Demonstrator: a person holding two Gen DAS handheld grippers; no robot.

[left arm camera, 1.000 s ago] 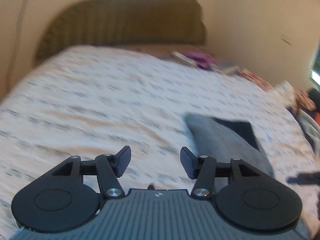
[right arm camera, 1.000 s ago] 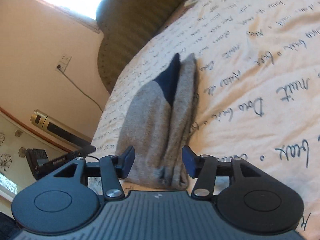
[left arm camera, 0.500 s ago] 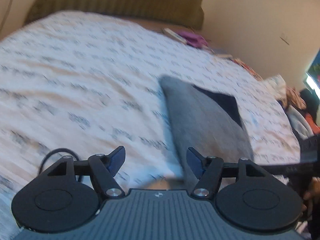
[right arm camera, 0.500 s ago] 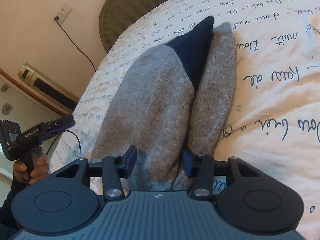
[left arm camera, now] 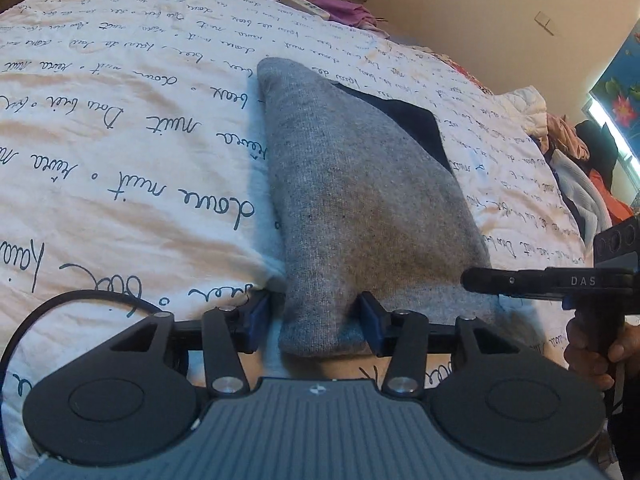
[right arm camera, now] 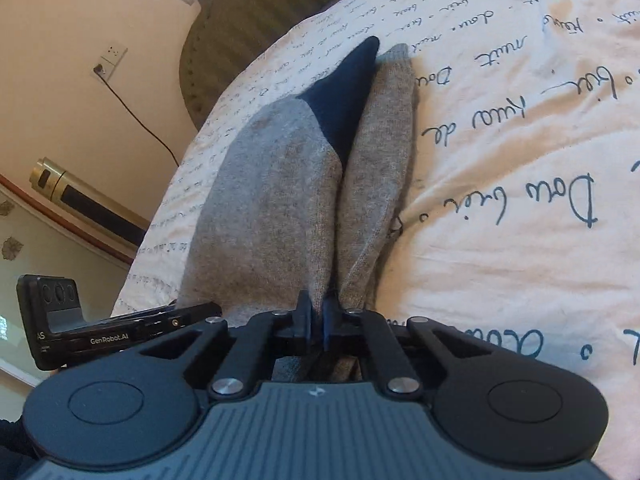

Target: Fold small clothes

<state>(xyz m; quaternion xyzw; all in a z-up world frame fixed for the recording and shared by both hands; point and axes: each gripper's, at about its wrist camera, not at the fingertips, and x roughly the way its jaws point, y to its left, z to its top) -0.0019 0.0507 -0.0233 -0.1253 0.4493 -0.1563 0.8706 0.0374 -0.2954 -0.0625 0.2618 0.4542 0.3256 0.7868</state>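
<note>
Bed [left arm camera: 120, 168] w/ a cream sheet, dark handwritten script printed all over it, wrinkled. Olive ribbed headboard [right arm camera: 256, 12] at the far end, beige walls. In the right wrist view, far left: wall socket [right arm camera: 114, 54] w/ a cord hanging down, and a gold-and-black cylinder [right arm camera: 76, 192] lower down by the wall. In the left wrist view, a white power strip [left arm camera: 306, 4] and purple cloth [left arm camera: 352, 14] sit at the far edge of the bed, and a heap of clothes [left arm camera: 568, 148] crowds the right side.

Plenty of bare sheet left of the garment; the near bed edge runs right under both tools.

Grey knit garment [left arm camera: 360, 200] lies mid-bed, near end at the bed's edge, tapering away, w/ a navy patch [left arm camera: 412, 120] toward the far end; one grey fold lies along the side.

Left gripper [left arm camera: 314, 320]: jaws closing, straddling the garment's near-left corner, the left pad clear of the cloth. Right gripper [right arm camera: 316, 316]: jaws together, pinching the grey hem. A hand [left arm camera: 592, 344] holds the right tool's handle.
</note>
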